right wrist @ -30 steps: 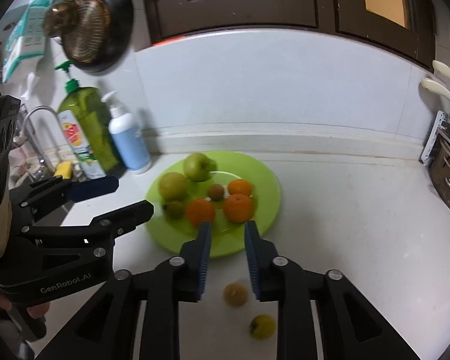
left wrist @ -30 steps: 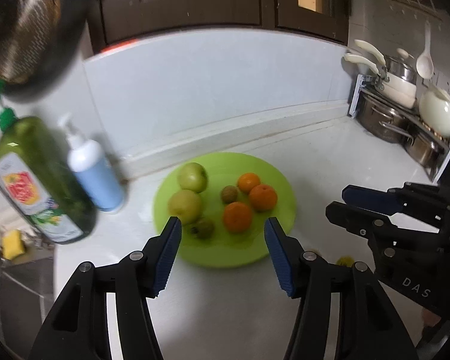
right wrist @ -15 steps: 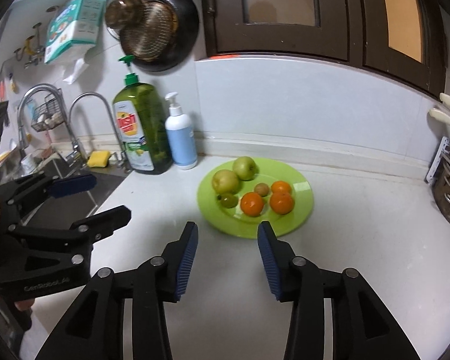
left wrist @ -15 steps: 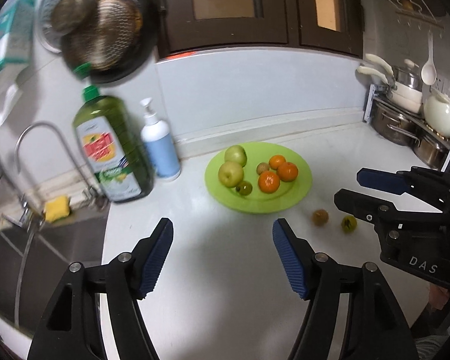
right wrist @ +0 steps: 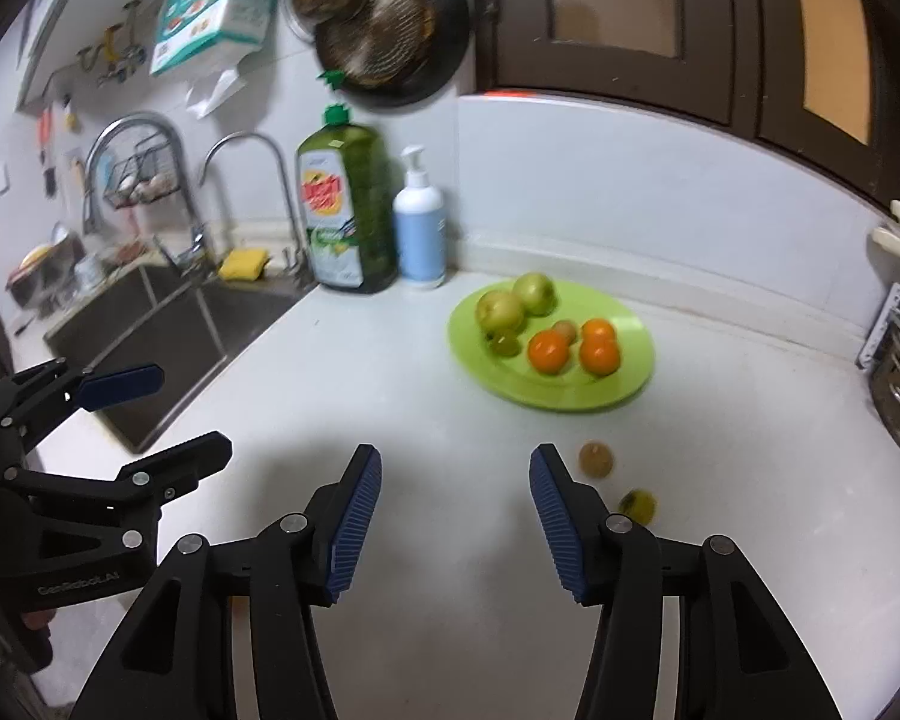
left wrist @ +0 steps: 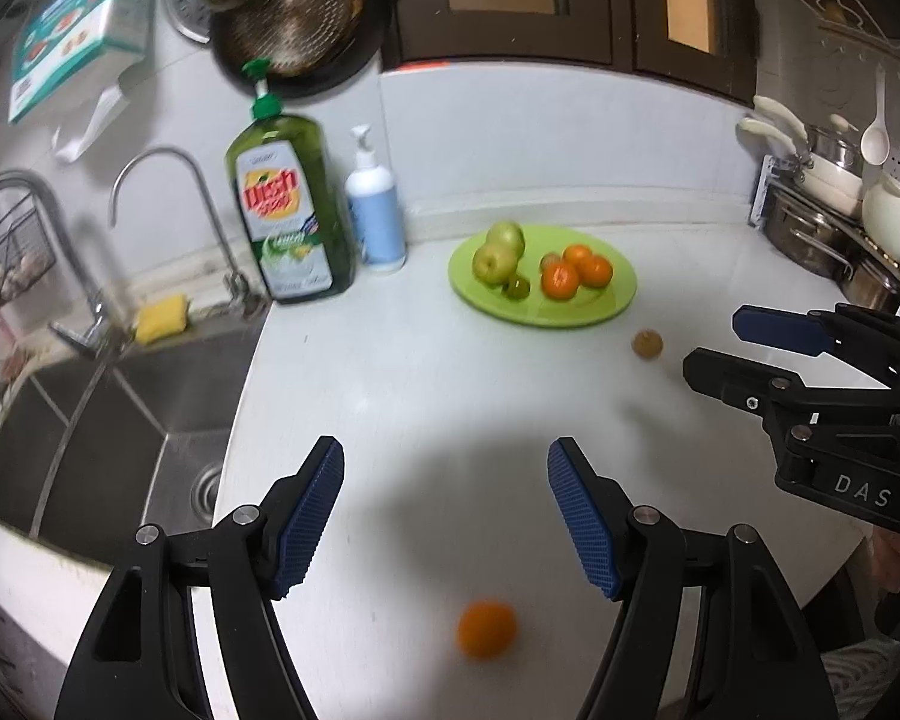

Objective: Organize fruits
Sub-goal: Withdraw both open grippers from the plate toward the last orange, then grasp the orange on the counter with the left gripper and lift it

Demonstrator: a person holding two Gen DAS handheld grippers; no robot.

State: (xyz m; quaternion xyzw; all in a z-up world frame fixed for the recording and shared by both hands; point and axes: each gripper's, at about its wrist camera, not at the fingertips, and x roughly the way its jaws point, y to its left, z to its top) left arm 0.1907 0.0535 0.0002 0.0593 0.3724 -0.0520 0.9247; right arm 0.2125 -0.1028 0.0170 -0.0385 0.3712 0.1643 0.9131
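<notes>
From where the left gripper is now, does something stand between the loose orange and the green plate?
Nothing visible does. The orange lies alone on the white counter below the open left gripper; only bare counter lies between it and the green plate.

the left gripper (left wrist: 444,510) hangs over the white counter (left wrist: 426,372), jaws apart and empty. a loose orange (left wrist: 486,629) lies below them. the green plate (left wrist: 615,294) of fruit sits far ahead, a brown fruit (left wrist: 647,344) just beside it.
</notes>
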